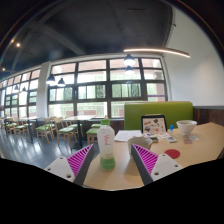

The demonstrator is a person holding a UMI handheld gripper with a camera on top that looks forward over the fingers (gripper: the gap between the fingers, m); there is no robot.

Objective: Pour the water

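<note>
A clear bottle (106, 144) with a white cap and green liquid in its lower part stands upright on the light wooden table (115, 172). It sits just ahead of my gripper (110, 162), closer to the left finger. Both fingers with their magenta pads (79, 158) are spread wide and hold nothing. Further right on the table stands a white cup (186, 127), beyond the right finger.
A small framed sign (153, 125) stands at mid table, with a red round item (172, 154) and papers (123, 136) nearby. A green booth seat (160, 113) is behind. Tables and chairs (40, 129) fill the room to the left, under large windows.
</note>
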